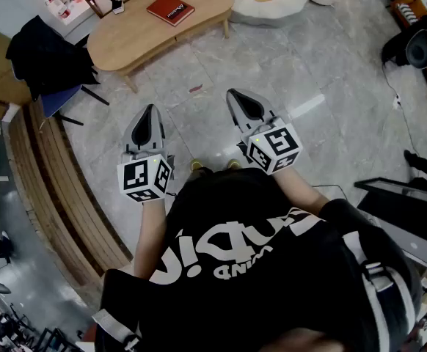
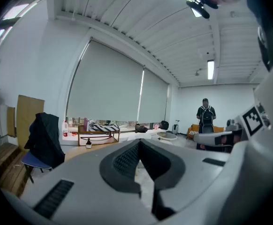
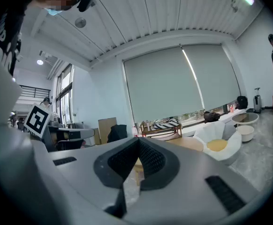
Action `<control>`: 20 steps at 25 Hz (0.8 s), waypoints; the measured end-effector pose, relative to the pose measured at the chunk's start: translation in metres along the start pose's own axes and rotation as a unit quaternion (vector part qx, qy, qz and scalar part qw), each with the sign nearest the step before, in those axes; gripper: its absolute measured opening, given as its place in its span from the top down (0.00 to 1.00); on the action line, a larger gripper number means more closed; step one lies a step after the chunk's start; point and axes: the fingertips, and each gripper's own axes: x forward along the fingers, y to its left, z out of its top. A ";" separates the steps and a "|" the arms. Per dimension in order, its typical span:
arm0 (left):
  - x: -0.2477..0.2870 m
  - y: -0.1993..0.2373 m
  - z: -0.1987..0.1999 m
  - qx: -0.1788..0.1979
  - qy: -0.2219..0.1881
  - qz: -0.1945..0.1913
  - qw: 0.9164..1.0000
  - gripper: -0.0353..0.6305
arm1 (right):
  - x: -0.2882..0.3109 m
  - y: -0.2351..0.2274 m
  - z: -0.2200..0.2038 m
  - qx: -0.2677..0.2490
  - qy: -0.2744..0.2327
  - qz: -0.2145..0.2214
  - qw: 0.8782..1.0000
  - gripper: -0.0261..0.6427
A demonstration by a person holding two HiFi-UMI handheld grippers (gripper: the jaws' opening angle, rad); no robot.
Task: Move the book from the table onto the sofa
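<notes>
Book (image 1: 170,9), red-covered, lies flat on the far wooden desk (image 1: 136,39) in the head view, left of centre and well apart from both grippers. A small dark bottle (image 1: 117,6) stands on the same desk, to the book's left. Just beside the desk's right end sits a white padded seat (image 1: 272,9) with a yellow middle. A black jacket (image 1: 48,53) hangs over a chair at the far left. Near the person, the left gripper (image 1: 150,116) and the right gripper (image 1: 241,101) are held side by side over the grey tiled floor (image 1: 331,86), both pointing toward the desk.

In the left gripper view, the left gripper (image 2: 139,144) is clenched, its jaws pressed together with nothing between them. The desk (image 2: 80,150) shows beyond it, with the jacket (image 2: 45,137) to its left, and a person (image 2: 205,116) stands far off at the right. The book cannot be made out.

In the right gripper view, the right gripper (image 3: 137,144) is likewise clenched and empty. The desk (image 3: 188,143) and the white seat (image 3: 218,146) lie beyond it to the right. The book cannot be made out here either.
</notes>
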 end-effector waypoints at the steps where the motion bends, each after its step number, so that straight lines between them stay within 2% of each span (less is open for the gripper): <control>1: 0.000 0.001 -0.001 0.001 0.000 -0.001 1.000 0.94 | 0.002 0.001 -0.001 0.000 0.001 0.000 1.000 0.96; 14: -0.002 0.030 -0.006 -0.003 0.007 -0.010 1.000 0.94 | 0.020 0.021 -0.009 0.017 0.004 -0.008 1.000 0.96; 20: -0.005 0.052 -0.012 -0.014 0.019 -0.037 0.999 0.94 | 0.031 0.037 -0.016 0.015 0.001 -0.027 1.000 0.96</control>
